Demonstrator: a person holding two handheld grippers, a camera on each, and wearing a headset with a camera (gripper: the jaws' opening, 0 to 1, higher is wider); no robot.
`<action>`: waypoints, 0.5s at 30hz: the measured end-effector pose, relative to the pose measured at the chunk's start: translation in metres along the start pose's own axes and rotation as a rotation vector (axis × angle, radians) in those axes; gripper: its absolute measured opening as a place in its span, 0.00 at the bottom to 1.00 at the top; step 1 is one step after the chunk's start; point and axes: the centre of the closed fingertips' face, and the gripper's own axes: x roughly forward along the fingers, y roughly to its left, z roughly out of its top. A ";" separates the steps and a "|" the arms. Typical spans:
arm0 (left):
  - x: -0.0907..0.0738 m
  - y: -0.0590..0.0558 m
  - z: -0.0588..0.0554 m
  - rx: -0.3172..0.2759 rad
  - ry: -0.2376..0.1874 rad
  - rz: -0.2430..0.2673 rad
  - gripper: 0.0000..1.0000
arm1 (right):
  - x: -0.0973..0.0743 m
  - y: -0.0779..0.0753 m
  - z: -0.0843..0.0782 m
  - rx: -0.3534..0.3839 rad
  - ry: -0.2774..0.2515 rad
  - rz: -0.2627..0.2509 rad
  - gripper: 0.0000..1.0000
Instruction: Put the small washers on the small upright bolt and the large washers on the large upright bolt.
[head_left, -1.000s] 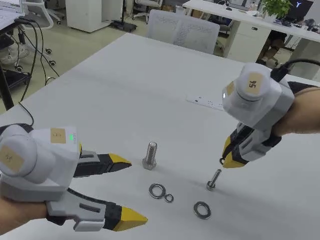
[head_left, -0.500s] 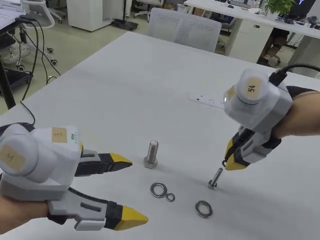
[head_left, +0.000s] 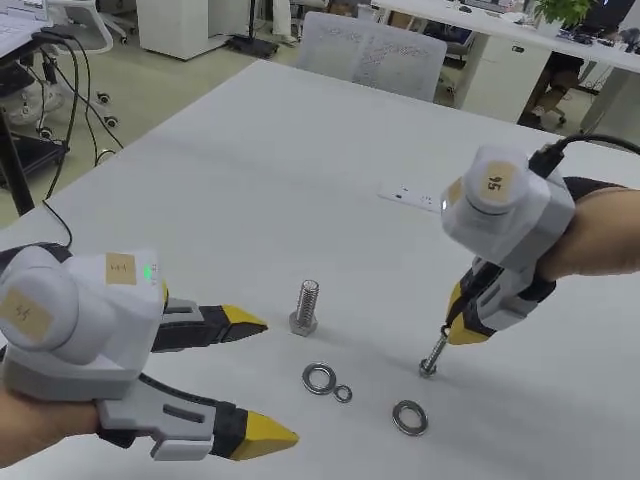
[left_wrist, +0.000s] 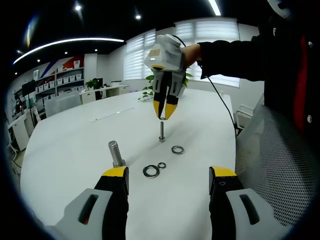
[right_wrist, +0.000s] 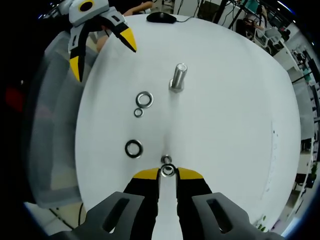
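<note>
Three washers lie loose on the white table (head_left: 200, 180): one large washer (head_left: 318, 378) just nearer than the large upright bolt (head_left: 306, 306), a loose small washer (head_left: 343, 393) right beside it, and another large washer (head_left: 408, 417) farther right. The right gripper (head_left: 458, 333) has its jaws clamped on a held small washer (right_wrist: 168, 171) right at the tip of the small upright bolt (head_left: 432, 357). The left gripper (head_left: 258, 378) hovers at the near left, jaws wide apart.
</note>
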 end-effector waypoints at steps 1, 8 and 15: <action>0.000 0.000 0.000 0.001 -0.001 -0.001 0.64 | 0.001 0.000 0.000 0.000 0.000 0.001 0.13; 0.001 0.000 0.001 0.001 -0.001 -0.004 0.64 | 0.007 -0.002 -0.002 0.003 0.002 0.009 0.13; 0.003 -0.001 0.000 -0.001 0.003 -0.007 0.64 | 0.011 -0.004 -0.005 0.011 0.006 0.013 0.13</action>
